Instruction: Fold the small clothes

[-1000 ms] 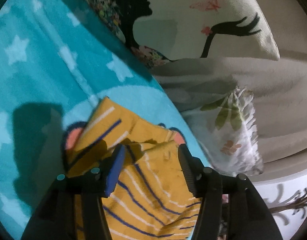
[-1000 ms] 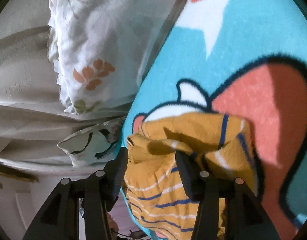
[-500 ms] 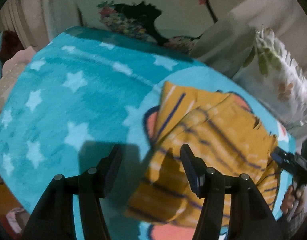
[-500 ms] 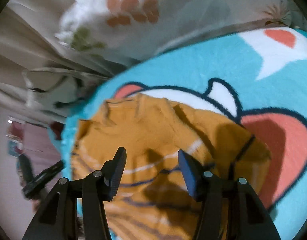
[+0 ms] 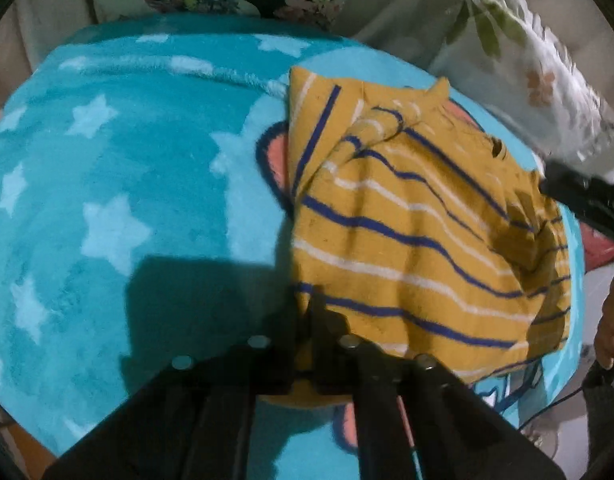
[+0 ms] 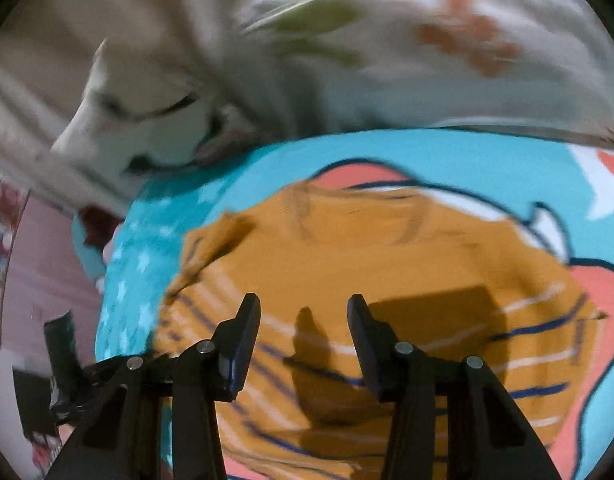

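while the left claw (image 5: 311,312) pinches the near-left corner of the striped shirt (image 5: 419,232), its length runs ahead; the right claw (image 6: 303,340) hovers spread above.

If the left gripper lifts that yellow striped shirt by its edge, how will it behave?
The yellow striped shirt looks soft and creased, so it would probably droop. It seems thin, likely light. The fleecy blue blanket may drag on it.
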Action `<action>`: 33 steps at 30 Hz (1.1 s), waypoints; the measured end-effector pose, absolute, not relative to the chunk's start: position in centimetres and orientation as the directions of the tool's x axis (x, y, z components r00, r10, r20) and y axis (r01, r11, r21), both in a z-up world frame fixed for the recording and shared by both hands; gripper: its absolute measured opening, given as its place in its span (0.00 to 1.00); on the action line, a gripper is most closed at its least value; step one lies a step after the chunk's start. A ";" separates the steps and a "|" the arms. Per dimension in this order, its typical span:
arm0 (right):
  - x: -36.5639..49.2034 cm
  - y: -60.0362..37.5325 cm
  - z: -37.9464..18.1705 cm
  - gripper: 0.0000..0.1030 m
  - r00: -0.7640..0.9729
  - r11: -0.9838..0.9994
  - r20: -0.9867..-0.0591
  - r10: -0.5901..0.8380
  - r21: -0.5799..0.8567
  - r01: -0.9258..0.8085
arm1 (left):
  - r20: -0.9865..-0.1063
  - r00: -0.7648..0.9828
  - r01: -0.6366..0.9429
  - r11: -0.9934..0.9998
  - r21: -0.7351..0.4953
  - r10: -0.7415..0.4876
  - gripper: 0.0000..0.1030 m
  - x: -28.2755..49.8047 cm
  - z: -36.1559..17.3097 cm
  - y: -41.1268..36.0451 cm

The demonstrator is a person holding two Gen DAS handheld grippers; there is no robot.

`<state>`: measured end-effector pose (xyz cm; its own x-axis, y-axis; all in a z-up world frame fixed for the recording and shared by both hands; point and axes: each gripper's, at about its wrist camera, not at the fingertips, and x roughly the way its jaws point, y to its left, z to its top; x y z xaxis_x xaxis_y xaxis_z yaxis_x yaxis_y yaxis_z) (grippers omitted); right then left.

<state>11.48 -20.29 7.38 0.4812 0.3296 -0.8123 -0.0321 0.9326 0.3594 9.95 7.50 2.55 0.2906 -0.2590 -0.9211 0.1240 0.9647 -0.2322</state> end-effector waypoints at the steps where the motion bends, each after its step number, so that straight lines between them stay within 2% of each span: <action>1: 11.8 -18.6 7.3 0.48 0.473 0.935 -0.814 0.335 0.351 -0.058 | -0.917 0.299 0.141 0.962 -0.233 -0.265 0.05 9.7 2.9 7.7; 6: 14.3 -12.6 5.7 0.44 0.425 0.928 -0.828 0.367 0.355 -0.110 | -0.892 0.286 0.159 0.935 -0.317 -0.351 0.05 8.5 3.6 9.7; 8: 15.7 -10.2 4.2 0.38 0.395 0.939 -0.853 0.342 0.322 -0.118 | -0.875 0.277 0.168 0.917 -0.363 -0.397 0.05 8.2 3.5 10.4; 10: 17.2 -7.9 2.7 0.37 0.373 0.955 -0.880 0.294 0.261 -0.138 | -0.864 0.281 0.174 0.907 -0.383 -0.418 0.05 8.0 3.8 11.0; 15: 20.6 -3.8 1.1 0.37 0.352 0.959 -0.896 0.271 0.219 -0.179 | -0.858 0.302 0.180 0.909 -0.377 -0.416 0.05 7.2 4.6 12.7; 19: 23.3 -1.0 -0.8 0.44 0.316 0.964 -0.920 0.233 0.174 -0.203 | -0.863 0.318 0.158 0.920 -0.359 -0.392 0.06 6.8 4.9 14.8; 21: 23.8 -0.6 -0.6 0.46 0.323 0.964 -0.918 0.231 0.172 -0.201 | -0.864 0.327 0.142 0.924 -0.356 -0.383 0.09 6.6 5.1 15.7; 23: 23.8 -0.6 0.0 0.46 0.333 0.963 -0.910 0.247 0.192 -0.192 | -0.862 0.334 0.136 0.924 -0.358 -0.383 0.20 6.9 5.1 16.1; 25: 23.2 -0.8 1.3 0.46 0.360 0.953 -0.887 0.288 0.229 -0.197 | -0.860 0.342 0.139 0.925 -0.353 -0.379 0.26 7.0 5.4 16.3; 28: 21.5 -1.4 3.5 0.46 0.401 0.942 -0.854 0.332 0.274 -0.196 | -0.858 0.346 0.162 0.925 -0.343 -0.379 0.30 7.8 5.8 15.7; 33: 15.7 -7.1 5.1 0.46 0.484 0.973 -0.845 0.229 0.217 -0.080 | -0.846 0.356 0.239 0.913 -0.329 -0.398 0.38 8.1 6.8 14.2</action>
